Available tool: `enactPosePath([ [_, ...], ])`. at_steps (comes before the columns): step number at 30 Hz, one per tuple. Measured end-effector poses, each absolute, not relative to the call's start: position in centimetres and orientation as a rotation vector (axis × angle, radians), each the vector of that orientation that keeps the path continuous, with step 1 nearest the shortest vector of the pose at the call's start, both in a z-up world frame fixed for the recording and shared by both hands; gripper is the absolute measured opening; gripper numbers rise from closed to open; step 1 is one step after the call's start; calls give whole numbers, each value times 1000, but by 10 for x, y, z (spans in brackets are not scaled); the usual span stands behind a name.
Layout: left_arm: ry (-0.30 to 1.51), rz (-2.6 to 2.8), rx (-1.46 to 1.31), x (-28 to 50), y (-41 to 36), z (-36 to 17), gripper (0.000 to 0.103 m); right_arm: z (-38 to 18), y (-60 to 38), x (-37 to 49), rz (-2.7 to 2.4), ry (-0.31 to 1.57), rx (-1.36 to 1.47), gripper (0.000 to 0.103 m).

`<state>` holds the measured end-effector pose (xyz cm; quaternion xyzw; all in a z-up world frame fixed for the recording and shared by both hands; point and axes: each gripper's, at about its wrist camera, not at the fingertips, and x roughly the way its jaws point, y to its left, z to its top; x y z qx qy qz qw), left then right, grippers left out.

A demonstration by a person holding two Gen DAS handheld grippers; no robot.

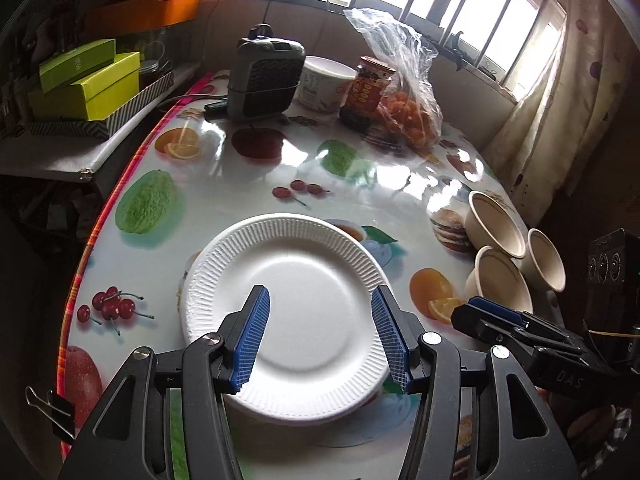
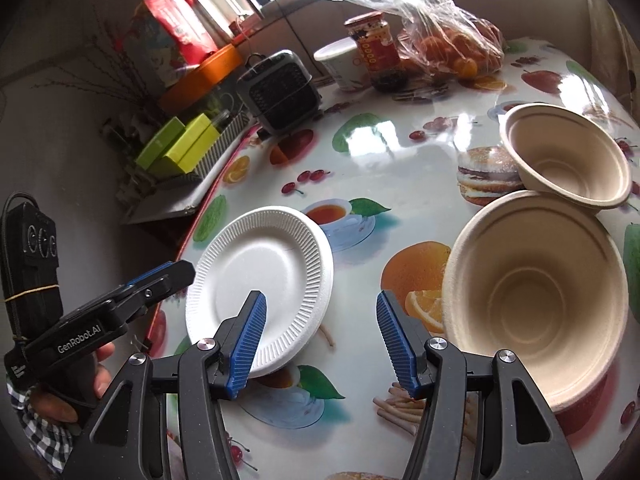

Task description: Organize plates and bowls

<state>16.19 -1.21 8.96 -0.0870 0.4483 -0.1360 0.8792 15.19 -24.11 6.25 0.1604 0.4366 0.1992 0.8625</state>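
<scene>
1. Left wrist view: the left gripper (image 1: pixel 320 336) hangs above a white paper plate (image 1: pixel 304 280) with its blue pads spread apart and nothing between them; the plate lies flat on the fruit-printed table (image 1: pixel 248 184), near the camera, and a second rim edge peeks out under its left side, so it may be a stack.
2. To the right in that view, three beige bowls (image 1: pixel 500 248) sit clustered at the table's right edge, touching one another.
3. The right gripper (image 1: pixel 496 314) enters from the right, near the bowls; from here I cannot tell how its jaws stand.
4. At the far end stand a small grey fan heater (image 1: pixel 266 76), a white tub (image 1: pixel 326 84), a red-labelled jar (image 1: pixel 366 92) and a clear bag of oranges (image 1: pixel 412 116).
5. Right wrist view: the right gripper (image 2: pixel 320 340) has its jaws spread with nothing between them, hovering over bare table between the white paper plate (image 2: pixel 260 276) on the left and a large beige bowl (image 2: pixel 536 296) on the right.
6. A smaller beige bowl (image 2: pixel 568 156) sits just beyond the large one, its rim overlapping it.
7. The left gripper (image 2: pixel 160 276) shows at the left, close to the plate's left rim, held by a hand (image 2: pixel 100 364) in a checked sleeve.
</scene>
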Motion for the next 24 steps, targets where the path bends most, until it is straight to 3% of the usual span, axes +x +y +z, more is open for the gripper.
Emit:
enactPosePath([
  [11,954,-455,-115,171,-99,94,54,90,-327,106,107,748,266,58],
  [24,1019,-504,-102,200,-159,78,54,70,-403,100,-28,746,315,58],
])
